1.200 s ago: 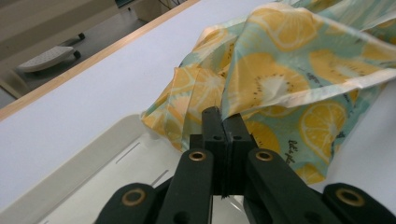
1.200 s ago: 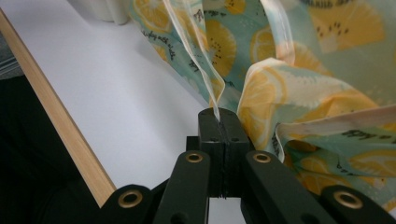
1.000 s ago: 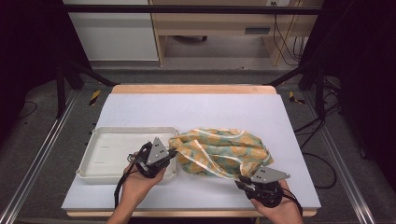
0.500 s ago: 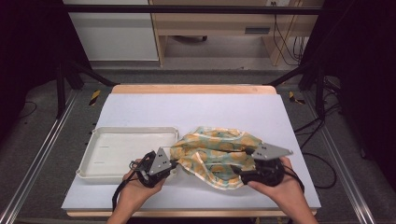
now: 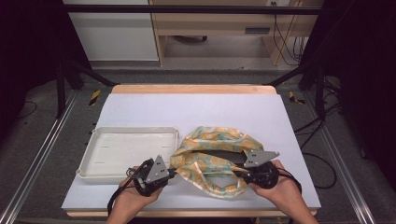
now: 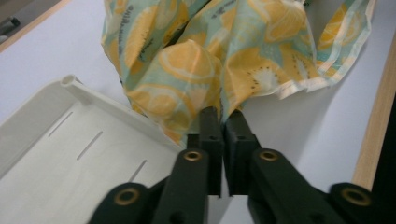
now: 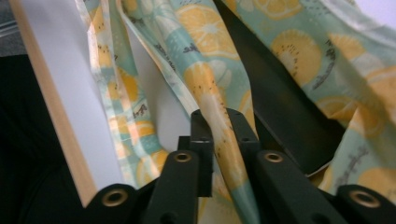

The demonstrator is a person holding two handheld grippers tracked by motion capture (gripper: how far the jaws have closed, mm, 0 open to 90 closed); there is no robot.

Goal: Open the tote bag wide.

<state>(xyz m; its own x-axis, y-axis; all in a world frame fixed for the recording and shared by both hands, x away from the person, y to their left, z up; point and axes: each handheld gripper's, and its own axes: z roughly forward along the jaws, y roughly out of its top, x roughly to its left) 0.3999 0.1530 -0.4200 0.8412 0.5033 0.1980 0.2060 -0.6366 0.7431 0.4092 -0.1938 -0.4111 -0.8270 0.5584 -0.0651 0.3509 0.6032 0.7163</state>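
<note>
The cloth (image 5: 212, 158), a lemon-print piece in teal and orange, lies bunched on the bench (image 5: 196, 112) at about 5 o'clock from its middle, its long axis running 9 to 3 between the two tools. The left tool (image 5: 172, 171) holds its 9 o'clock end: in the left gripper view the jaws stand nearly together with a fold of cloth (image 6: 219, 70) pinched at their tips. The right tool (image 5: 238, 169) holds the 3 o'clock end; its jaws have just been closing, and in the right gripper view a strip of cloth (image 7: 219, 116) runs down between them, clamped. Each tool points inward at the other, so the cloth sags between them with a dark hollow (image 5: 219, 156) open in its middle. Both hands are equally near; the next move looks like a spread or lift, turning on that 9-to-3 line. The white tray (image 5: 126, 151) sits just at 9 o'clock of the cloth, touching it. The bench is a pale sheet edged in wood; beyond lie grey floor, dark frame posts and a cabinet.
</note>
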